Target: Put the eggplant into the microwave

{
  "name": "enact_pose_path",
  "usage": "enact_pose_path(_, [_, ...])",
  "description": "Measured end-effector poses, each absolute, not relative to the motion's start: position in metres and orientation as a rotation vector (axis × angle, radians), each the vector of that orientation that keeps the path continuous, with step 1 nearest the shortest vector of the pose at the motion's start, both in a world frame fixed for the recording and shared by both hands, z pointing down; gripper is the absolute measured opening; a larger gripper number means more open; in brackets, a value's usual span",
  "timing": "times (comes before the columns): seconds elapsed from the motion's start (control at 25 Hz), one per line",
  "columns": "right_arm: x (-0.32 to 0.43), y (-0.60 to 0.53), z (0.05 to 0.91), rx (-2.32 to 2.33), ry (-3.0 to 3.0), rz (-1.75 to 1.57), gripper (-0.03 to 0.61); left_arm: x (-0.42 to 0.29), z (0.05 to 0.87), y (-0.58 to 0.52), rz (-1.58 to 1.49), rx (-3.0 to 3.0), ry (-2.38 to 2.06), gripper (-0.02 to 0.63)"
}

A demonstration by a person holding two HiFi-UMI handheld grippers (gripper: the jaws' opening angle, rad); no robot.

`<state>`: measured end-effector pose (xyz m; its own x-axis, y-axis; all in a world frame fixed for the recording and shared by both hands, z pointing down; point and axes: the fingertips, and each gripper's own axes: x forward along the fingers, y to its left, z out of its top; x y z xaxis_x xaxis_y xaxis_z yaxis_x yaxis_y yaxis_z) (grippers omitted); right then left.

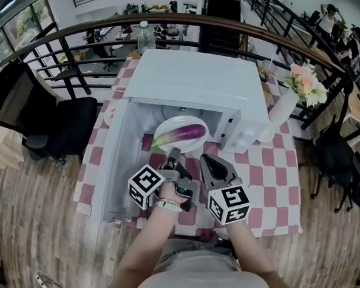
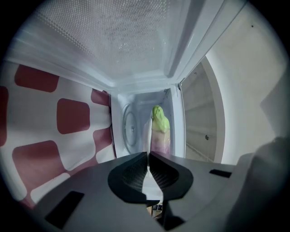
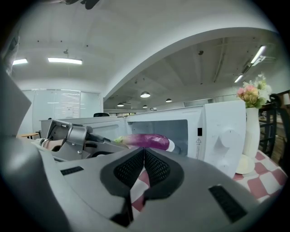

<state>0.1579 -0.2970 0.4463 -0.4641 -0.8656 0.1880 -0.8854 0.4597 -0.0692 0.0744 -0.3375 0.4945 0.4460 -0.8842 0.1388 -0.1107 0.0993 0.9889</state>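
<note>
The purple eggplant (image 1: 182, 134) with its green cap lies on a white plate (image 1: 166, 124) in the open mouth of the white microwave (image 1: 194, 78). The microwave door (image 1: 117, 168) hangs open to the left. My left gripper (image 1: 173, 154) is shut and empty, just in front of the plate, and it looks into the cavity at the eggplant (image 2: 159, 131). My right gripper (image 1: 206, 160) is beside it on the right, also shut and empty. In the right gripper view the eggplant (image 3: 147, 141) lies past the shut right gripper (image 3: 144, 152), with the left gripper's body (image 3: 77, 138) at the left.
The microwave stands on a table with a red and white checked cloth (image 1: 261, 178). A vase of flowers (image 1: 284, 106) stands to the microwave's right, and a water bottle (image 1: 144, 34) behind it. A black office chair (image 1: 38, 115) is at the left and a curved railing (image 1: 221, 25) behind the table.
</note>
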Motion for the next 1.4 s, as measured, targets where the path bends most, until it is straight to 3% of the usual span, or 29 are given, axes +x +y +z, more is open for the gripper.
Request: enact_pose_path(1.4, [0.163, -0.336, 0.501, 1.523, -2.503, 0.327, 0.026, 0.083, 0.571, -0.436, -0.685, 1.224, -1.041, 0.017])
